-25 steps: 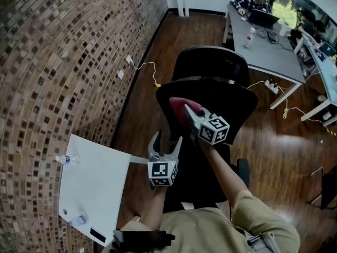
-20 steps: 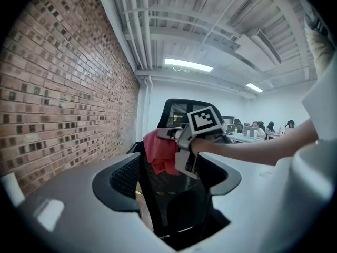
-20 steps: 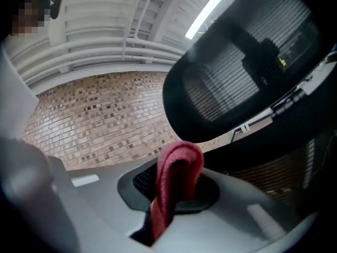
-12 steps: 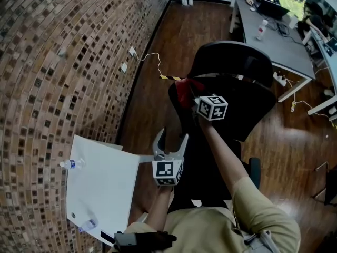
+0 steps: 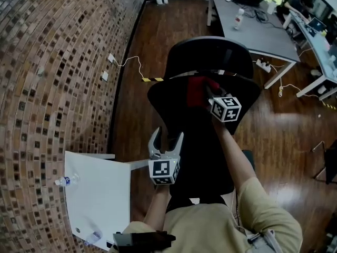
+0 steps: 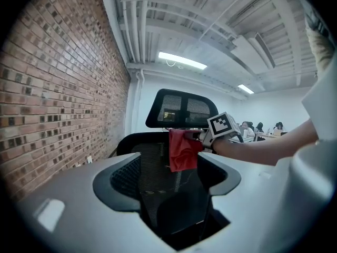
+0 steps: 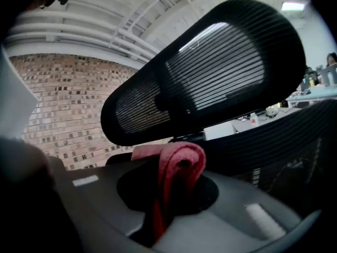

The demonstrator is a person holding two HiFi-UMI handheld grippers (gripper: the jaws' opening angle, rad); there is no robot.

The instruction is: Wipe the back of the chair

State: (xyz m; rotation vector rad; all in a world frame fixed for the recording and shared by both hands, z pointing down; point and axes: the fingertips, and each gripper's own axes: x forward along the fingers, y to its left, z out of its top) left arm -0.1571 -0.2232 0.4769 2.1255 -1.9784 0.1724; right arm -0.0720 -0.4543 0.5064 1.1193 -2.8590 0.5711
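Red cloth point(image 5: 196, 90) first: clamping it between the jaws of the right claw point(image 5: 205, 93) and pressing it onto the upper rim of the chair back point(image 5: 168, 107), near the rim's middle and just below the headrest point(image 5: 210, 57). Letting the loose end of the cloth hang down the mesh face of the chair back that is turned toward the person. Reaching there with the right forearm point(image 5: 234, 152) stretched out over the seat point(image 5: 197, 167), on the person's side of the chair back. Holding the left claw point(image 5: 166, 141) lower, near the left edge of the chair back and apart from the cloth, with its jaws standing wide, having just been closing a little, gripping nothing and pointing at the mesh. Seeing, well to the left of the chair back, a white surface point(image 5: 100, 199) carrying a water bottle point(image 5: 62, 182) beside the brick wall point(image 5: 47, 73). Seeing, beyond the chair back and to its right, a long grey surface point(image 5: 258, 36), and wooden floor point(image 5: 137, 115) all round.
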